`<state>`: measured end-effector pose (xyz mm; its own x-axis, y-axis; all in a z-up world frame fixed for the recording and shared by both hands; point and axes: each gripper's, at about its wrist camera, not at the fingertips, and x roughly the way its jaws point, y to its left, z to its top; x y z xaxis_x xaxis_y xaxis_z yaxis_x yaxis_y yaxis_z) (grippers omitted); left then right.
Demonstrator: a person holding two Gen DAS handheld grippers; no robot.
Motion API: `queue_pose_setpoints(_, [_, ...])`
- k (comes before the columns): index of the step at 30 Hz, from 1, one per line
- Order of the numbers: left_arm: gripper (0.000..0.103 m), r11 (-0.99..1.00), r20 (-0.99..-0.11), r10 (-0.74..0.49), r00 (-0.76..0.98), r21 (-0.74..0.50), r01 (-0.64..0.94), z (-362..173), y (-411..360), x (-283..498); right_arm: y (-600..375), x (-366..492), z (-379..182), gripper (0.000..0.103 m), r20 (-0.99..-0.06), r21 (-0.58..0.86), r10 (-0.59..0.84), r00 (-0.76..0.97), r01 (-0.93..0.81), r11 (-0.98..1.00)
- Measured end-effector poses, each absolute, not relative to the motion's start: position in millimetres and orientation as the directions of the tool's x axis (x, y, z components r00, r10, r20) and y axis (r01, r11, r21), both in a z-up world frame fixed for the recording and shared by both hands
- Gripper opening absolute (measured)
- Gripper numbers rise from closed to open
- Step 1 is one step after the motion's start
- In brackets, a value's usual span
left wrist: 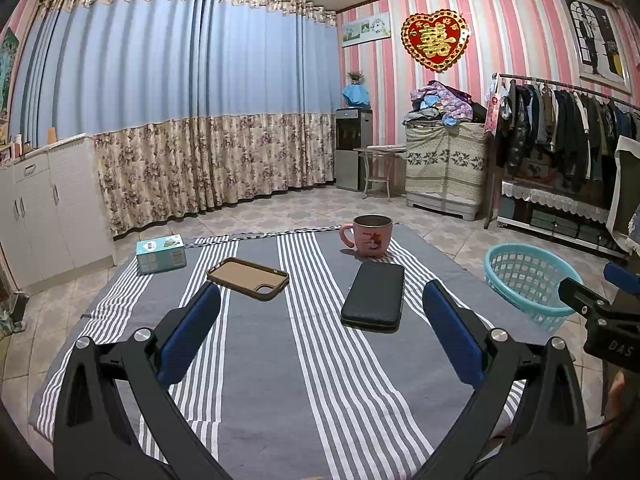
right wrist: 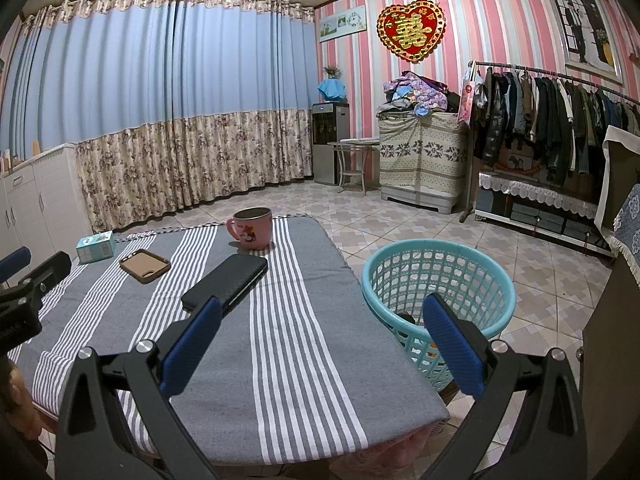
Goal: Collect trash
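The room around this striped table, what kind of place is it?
Most likely a lived-in bedroom or living room at home: a clothes rack full of hanging coats, floor-length curtains, and a water dispenser in the corner.

Tabletop (left wrist: 260,360): woven striped cloth, matt. Basket (right wrist: 440,276): perforated plastic, slightly glossy. Mug (left wrist: 370,236): smooth, apparently metal-lined. Case (left wrist: 374,296): matt, textured. Gripper pads (left wrist: 192,332): ribbed blue.
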<state>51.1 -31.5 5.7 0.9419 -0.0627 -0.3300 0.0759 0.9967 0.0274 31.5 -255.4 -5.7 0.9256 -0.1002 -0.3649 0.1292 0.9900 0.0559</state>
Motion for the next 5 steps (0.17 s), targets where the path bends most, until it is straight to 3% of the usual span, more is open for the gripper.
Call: queue_pose_setpoints(5, [0.098, 0.997, -0.332, -0.06, 0.942, 0.025, 0.073, 7.3, -30.3, 50.5, -254.3, 32.0, -6.1, 0.098, -0.365, 0.057, -0.1, 0.926, 0.129, 0.99])
